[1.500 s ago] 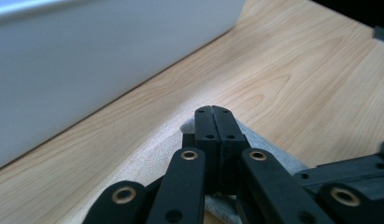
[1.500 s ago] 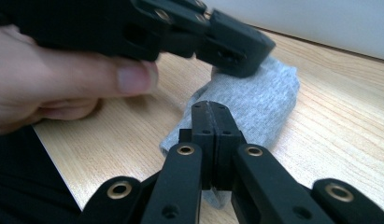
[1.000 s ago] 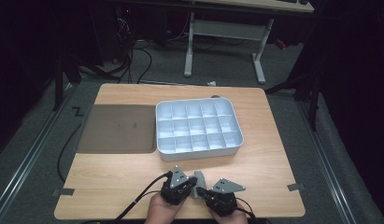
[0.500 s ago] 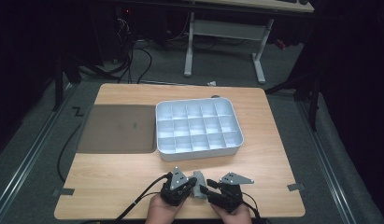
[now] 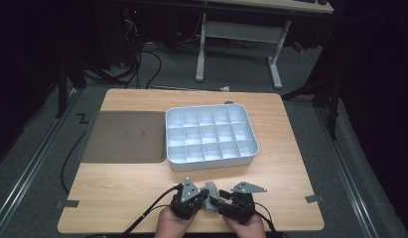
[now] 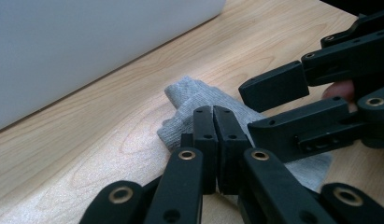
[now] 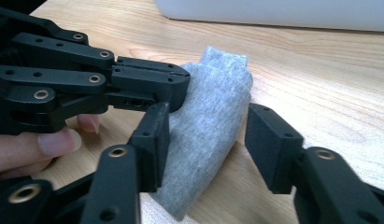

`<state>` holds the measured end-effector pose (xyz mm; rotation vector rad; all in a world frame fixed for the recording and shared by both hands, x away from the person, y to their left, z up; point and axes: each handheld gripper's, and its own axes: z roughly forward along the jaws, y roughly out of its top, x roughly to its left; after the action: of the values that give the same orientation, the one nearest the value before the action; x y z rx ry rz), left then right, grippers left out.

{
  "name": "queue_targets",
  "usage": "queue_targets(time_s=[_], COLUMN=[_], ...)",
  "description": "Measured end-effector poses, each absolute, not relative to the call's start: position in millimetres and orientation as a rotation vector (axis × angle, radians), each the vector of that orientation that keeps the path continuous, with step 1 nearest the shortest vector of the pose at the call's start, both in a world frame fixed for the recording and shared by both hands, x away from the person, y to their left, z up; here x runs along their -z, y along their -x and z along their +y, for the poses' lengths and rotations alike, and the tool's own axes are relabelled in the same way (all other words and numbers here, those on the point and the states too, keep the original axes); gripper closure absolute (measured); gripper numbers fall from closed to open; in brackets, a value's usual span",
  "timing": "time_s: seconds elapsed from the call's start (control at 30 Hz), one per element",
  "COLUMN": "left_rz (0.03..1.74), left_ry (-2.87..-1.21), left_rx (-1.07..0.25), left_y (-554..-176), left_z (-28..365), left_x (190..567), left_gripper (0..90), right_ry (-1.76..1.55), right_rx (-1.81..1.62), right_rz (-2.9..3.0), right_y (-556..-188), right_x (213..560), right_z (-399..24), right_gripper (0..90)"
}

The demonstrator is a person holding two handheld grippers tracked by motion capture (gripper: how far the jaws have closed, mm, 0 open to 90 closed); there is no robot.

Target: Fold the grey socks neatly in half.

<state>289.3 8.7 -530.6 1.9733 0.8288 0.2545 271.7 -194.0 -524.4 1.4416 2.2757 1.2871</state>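
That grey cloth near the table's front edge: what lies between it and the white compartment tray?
Nothing but bare wooden table. In the high view the grey cloth sits apart from the white tray, with plain wood between; the right hand-held gripper's view shows the same bare strip.

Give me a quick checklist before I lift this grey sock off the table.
1. Left gripper shut on the sock: ok.
2. Right gripper closed on the sock: not ok, its jaws stand open around it.
3. Sock rolled up in one bundle: ok.
4. Divided tray has free compartments: ok.
5. Sock apart from the tray wall: ok.
6. Grip firm enough to lift: cannot tell.
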Motion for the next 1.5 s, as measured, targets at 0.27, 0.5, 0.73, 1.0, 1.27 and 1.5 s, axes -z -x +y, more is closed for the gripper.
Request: queue_targets(time_s=[0.27, 0.5, 0.73, 1.0, 1.27, 1.5], left_rz=[0.832, 0.831, 0.83, 0.888, 0.983, 1.009], left_ry=[-1.976, -1.975, -1.972, -1.908, -1.856, -1.831], left_rx=[-0.254, -0.247, -0.272, -0.421, -0.488, -0.483], left_y=[-287.6, -287.0, -284.5, -284.4, -280.3, -282.4], left_z=[9.0, 11.8, 26.7, 87.2, 133.4, 141.8], left_x=[530.2, 530.5, 524.1, 506.8, 519.9, 521.6], left_gripper=[88.9, 88.2, 70.8, 60.4, 52.3, 47.8], right_ry=[-1.472, -1.562, -1.531, -1.507, -1.474, -1.446], right_rx=[-1.303, -1.332, -1.345, -1.341, -1.313, -1.293], right_rz=[2.295, 2.329, 2.356, 2.38, 2.41, 2.427], right_y=[-273.3, -277.7, -277.5, -278.0, -279.8, -281.0], right_x=[527.6, 531.0, 531.0, 530.2, 527.5, 525.6], right_z=[-193.9, -195.2, -194.9, -195.1, -193.8, -192.4], right_gripper=[53.3, 53.3, 59.3, 60.7, 62.4, 63.7])
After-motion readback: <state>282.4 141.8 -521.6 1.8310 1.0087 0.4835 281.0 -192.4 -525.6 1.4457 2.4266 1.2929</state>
